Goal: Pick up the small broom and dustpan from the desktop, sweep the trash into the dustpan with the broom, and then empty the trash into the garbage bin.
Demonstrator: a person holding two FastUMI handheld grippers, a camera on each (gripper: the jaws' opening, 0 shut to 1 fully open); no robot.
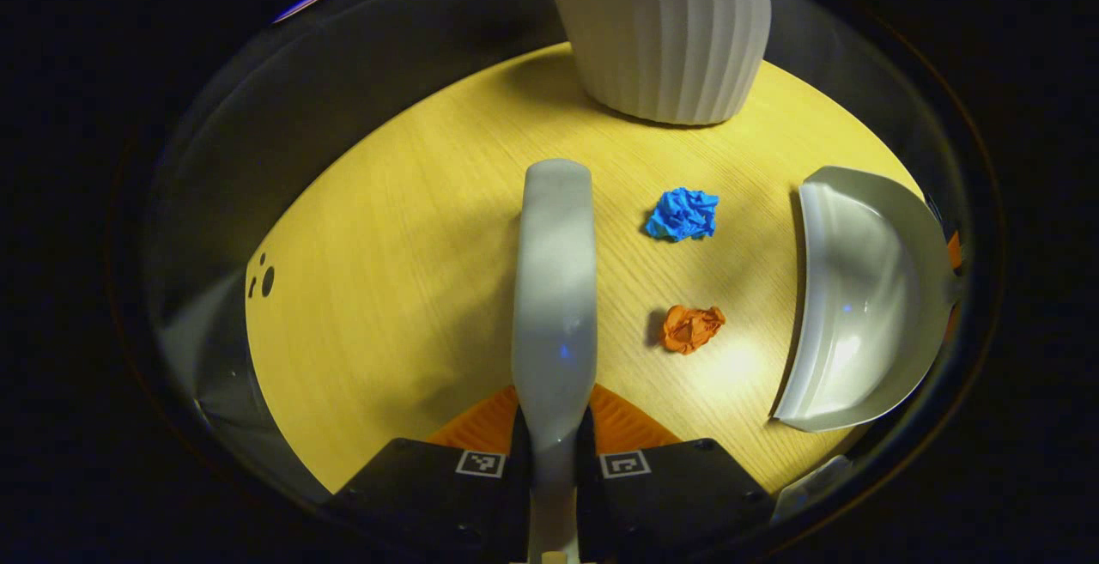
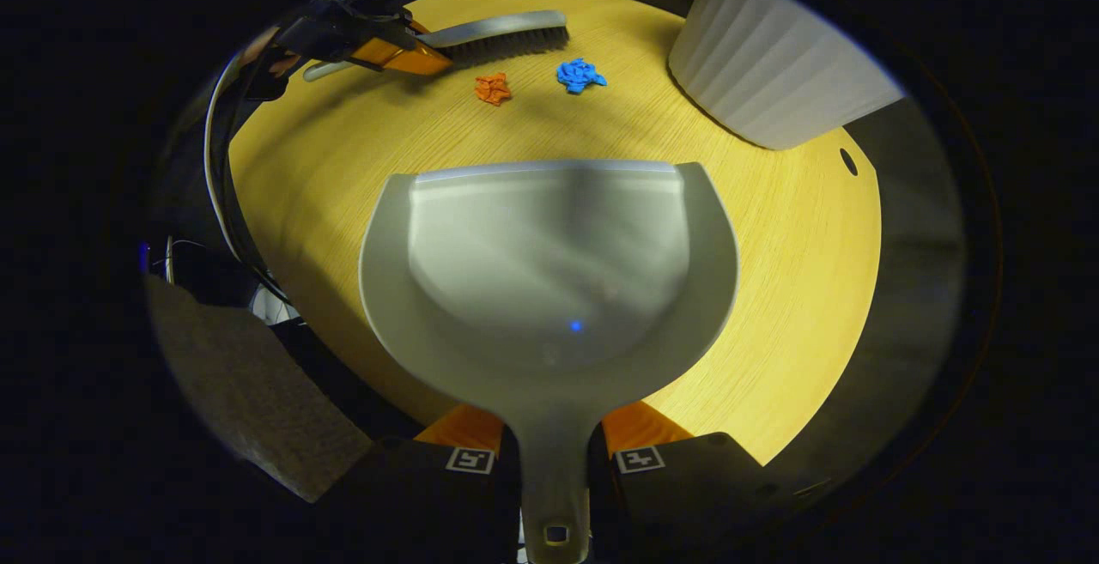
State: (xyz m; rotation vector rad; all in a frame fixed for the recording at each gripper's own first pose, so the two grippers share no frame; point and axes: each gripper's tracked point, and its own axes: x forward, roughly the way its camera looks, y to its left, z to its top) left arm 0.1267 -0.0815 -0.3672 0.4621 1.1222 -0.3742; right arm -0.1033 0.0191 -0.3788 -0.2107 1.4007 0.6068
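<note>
While my left gripper (image 1: 554, 444) clamps the handle of the small broom (image 1: 554, 289) between both fingers, the left gripper view looks down the broom's grey back, which stretches forward over the yellow wooden counter (image 1: 386, 272). Just right of the broom lie two crumpled scraps: a blue paper wad (image 1: 683, 214) farther off and an orange paper wad (image 1: 691, 328) nearer to me, apart from each other and from the broom. Right of them the grey dustpan (image 1: 867, 298) has its straight lip turned toward the scraps. The white ribbed garbage bin (image 1: 670, 32) stands at the far edge of the counter.

In the right gripper view, my right gripper (image 2: 554, 461) is closed on the dustpan's (image 2: 549, 263) handle, both fingers pressing it, the pan spreading forward with its lip facing the scraps. Beyond the lip, well apart, lie the orange wad (image 2: 493, 88) and blue wad (image 2: 580, 75). Behind them the broom (image 2: 502, 33) shows its bristles, held by the other gripper (image 2: 403, 53). The bin (image 2: 773, 75) stands to the right.
</note>
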